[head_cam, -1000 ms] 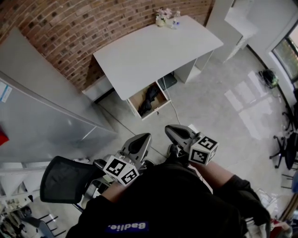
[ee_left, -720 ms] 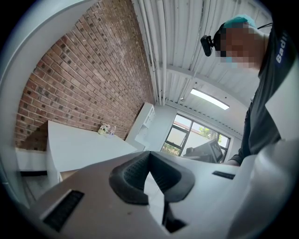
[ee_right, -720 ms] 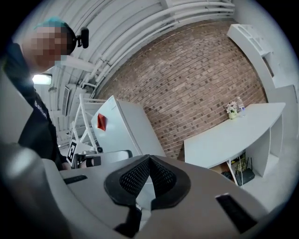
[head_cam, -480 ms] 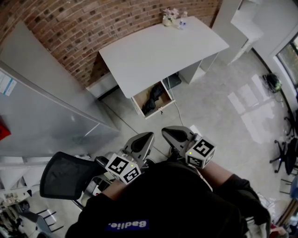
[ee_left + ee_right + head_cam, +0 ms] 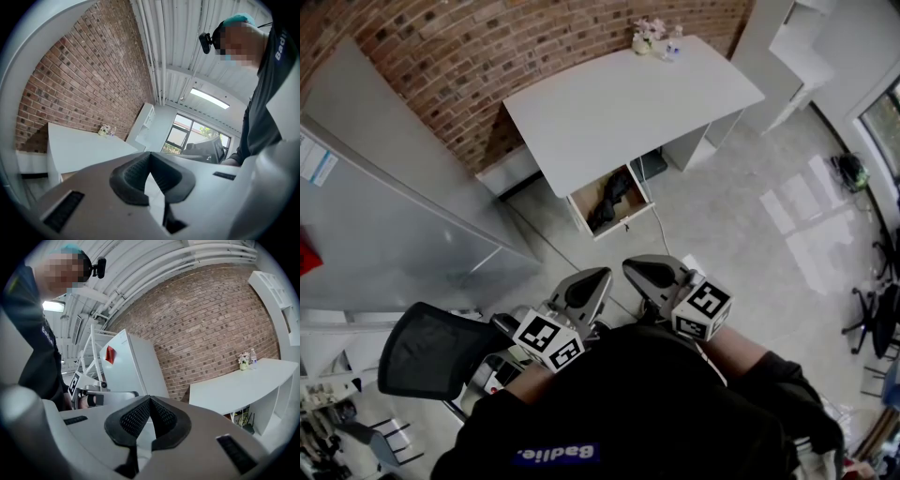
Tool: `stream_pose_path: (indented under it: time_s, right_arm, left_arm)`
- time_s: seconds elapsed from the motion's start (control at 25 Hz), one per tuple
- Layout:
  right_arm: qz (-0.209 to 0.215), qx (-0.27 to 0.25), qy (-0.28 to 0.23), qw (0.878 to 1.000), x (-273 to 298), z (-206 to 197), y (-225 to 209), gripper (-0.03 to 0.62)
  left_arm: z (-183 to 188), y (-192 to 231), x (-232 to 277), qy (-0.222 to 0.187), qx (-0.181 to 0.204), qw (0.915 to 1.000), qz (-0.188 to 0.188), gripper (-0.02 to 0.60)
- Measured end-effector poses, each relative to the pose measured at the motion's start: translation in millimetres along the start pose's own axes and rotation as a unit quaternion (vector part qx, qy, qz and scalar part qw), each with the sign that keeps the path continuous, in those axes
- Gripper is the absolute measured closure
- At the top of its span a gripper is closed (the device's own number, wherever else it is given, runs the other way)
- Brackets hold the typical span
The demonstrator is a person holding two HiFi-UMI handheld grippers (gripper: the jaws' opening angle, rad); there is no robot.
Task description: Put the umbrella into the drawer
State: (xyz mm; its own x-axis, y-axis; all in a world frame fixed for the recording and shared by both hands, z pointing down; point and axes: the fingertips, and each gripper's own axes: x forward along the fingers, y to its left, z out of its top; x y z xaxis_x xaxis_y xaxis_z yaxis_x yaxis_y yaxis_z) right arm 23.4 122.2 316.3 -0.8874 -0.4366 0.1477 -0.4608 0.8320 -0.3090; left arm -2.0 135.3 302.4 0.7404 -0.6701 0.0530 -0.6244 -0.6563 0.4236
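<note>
A: Umbrella (image 5: 612, 199)?
B: Black, folded, lying inside the open drawer (image 5: 623, 225) under the desk's (image 5: 619, 103) near edge.
A: Grippers?
B: Left gripper (image 5: 596, 277) and right gripper (image 5: 631, 268) level, side by side, jaws closed on nothing.

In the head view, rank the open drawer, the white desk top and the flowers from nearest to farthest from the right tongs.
1. open drawer: just ahead of the right tongs, below the desk edge.
2. white desk top: beyond the drawer.
3. flowers: desk's far corner, by the brick wall.
</note>
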Motion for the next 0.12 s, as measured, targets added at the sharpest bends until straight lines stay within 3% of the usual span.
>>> stream_pose_path:
  time_s: [0.12]
  right_arm:
    - [0.007, 0.015, -0.008, 1.0, 0.8, 2.5, 1.1, 0.565]
  left_arm:
    - [0.7, -0.3, 0.8, -0.001, 0.0, 1.0, 0.0, 0.584]
